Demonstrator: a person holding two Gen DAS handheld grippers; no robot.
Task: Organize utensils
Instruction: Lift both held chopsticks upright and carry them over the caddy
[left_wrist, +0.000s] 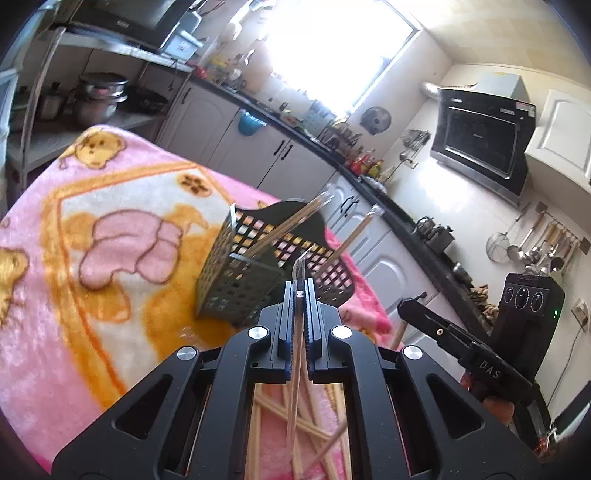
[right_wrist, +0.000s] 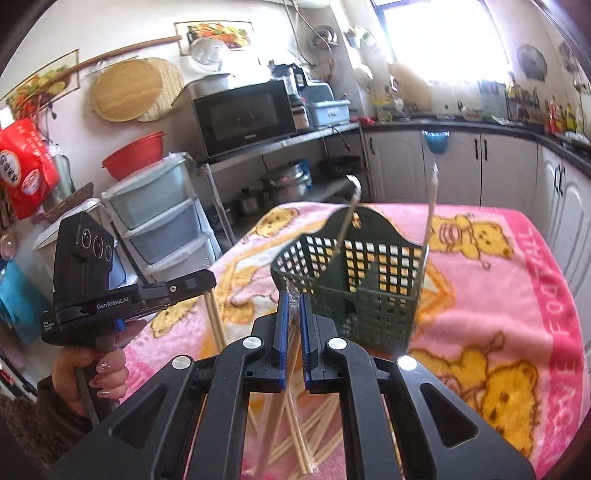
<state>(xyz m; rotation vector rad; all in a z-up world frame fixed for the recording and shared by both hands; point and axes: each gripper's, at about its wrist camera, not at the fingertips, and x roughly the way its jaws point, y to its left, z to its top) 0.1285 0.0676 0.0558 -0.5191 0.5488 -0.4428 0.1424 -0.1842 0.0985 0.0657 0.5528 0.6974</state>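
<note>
We are holding one plastic-wrapped chopstick pair in each claw: the left claw (left_wrist: 300, 291) is clamped on a wrapped pair (left_wrist: 297, 325), its clear tip poking just past the pads, and the right claw (right_wrist: 292, 306) is clamped on a second wrapped pair (right_wrist: 291, 354). The dark mesh basket (left_wrist: 236, 280) is standing upright on the pink blanket (left_wrist: 110, 221) covering the counter, just beyond both claws, with two wrapped pairs (left_wrist: 291, 221) already leaning inside. Loose pairs (right_wrist: 317, 424) are lying on the near blanket below the claws. For a clean drop, we judge each pair should be tipped near vertical over the open top, lower end clear of the near rim, and entered one claw at a time so the sticks are not crossing or nudging the light basket over.
</note>
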